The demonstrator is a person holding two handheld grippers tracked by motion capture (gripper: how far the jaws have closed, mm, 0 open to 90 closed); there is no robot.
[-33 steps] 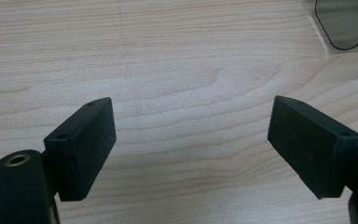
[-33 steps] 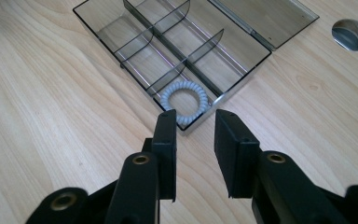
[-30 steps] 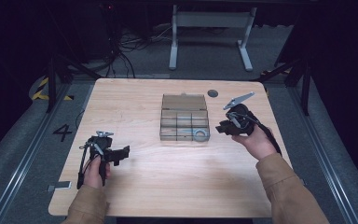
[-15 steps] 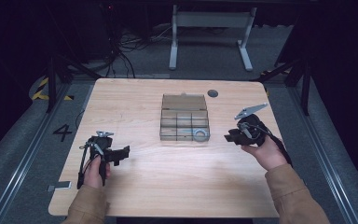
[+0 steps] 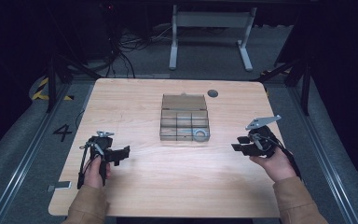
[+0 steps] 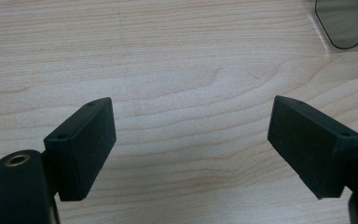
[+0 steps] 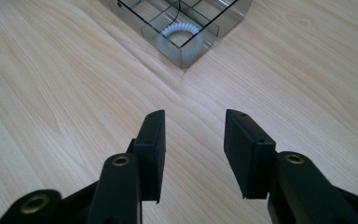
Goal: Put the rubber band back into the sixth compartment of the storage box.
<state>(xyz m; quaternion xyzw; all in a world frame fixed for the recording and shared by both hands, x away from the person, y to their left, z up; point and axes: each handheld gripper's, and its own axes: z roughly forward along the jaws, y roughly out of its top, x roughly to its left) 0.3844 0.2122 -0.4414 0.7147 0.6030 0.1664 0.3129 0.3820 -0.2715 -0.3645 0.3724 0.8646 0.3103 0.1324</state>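
**Both grippers empty, compartment box waiting mid-desk**

The wooden desk took up the centre of the high view, with a dark floor and a metal stand beyond its far edge. Just above the middle of that frame sat the clear compartment box, its lid folded back toward the top of the picture and its cells divided in a grid. A small dark round cap lay on the desk above and right of the box, apart from it.

The right gripper hovered at the right of the frame, below and right of the box, near it but not touching; its fingers stood partly apart with nothing between them. The left gripper rested at lower left, well apart from the box, fingers spread wide and empty over bare wood.

Smallest was the white coiled ring, lying in the box's corner cell, at the top of the right gripper view and at the lower right corner of the box in the high view.

Judging by this, the ring was the likely target. A good reach would bring the right fingers down steeply into that one cell, clear of the thin walls, closing across the coil rather than along it, while the left gripper steadied the box.
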